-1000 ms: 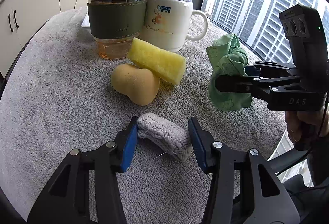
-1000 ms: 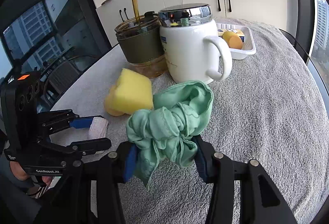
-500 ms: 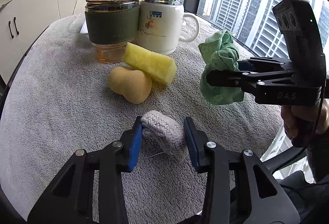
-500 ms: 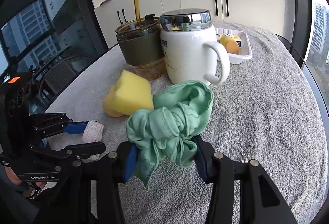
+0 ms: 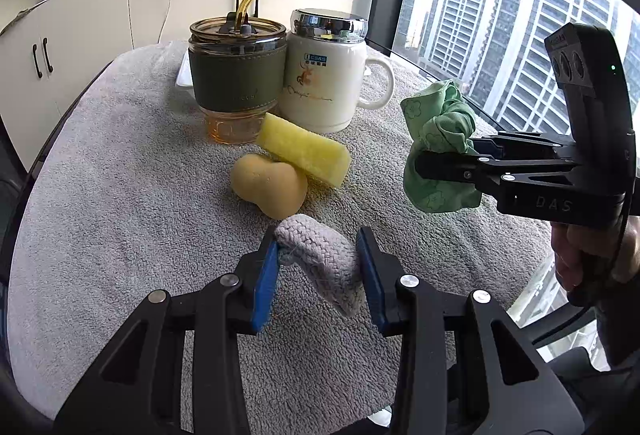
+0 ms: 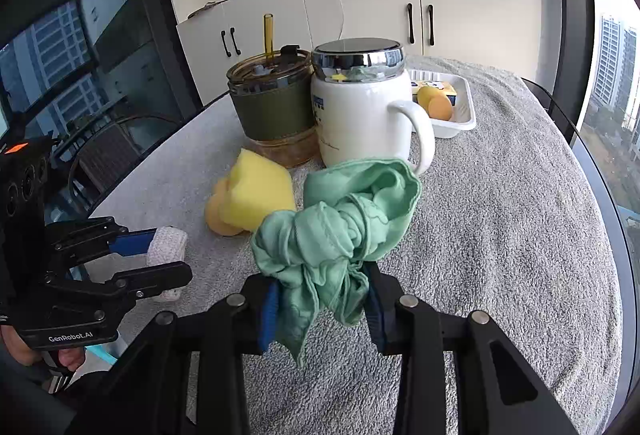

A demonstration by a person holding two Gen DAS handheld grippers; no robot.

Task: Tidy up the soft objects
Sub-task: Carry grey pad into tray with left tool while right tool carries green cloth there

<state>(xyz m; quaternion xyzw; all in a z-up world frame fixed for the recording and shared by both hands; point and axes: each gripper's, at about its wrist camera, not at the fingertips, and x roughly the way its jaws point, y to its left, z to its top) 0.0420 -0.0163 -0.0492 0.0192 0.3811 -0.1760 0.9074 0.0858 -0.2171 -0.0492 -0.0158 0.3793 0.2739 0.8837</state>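
Both grippers have a soft thing each, so the job now is to carry them without dropping them. The left gripper (image 5: 318, 273) has its jaws narrow, with the blue pads pressing the sides of the small grey knitted cloth roll (image 5: 320, 261), which looks lifted a little off the table (image 5: 100, 195) that is covered with a fluffy grey towel. The right gripper (image 6: 320, 307) has its jaws closing on the crumpled light green cloth (image 6: 340, 219); the cloth is bunched between the pads and bulges out above them, with a loose bit hanging down. Squeeze gently but firmly, because soft things squash and can slip out. The hanging green corner could catch on something, so lift it high before moving. In front stand the glass cup with a green sleeve and a yellow straw (image 5: 238, 83) and the white mug with a shiny lid (image 5: 326, 75), so go around them and do not bump them. The yellow sponge block (image 5: 304, 151) leans on the round tan sponge (image 5: 270, 185) just in front of the grey roll. The white tray (image 6: 460, 107) behind the mug, with some yellow and orange things in it, looks like a good place to put soft things, but I cannot be sure.
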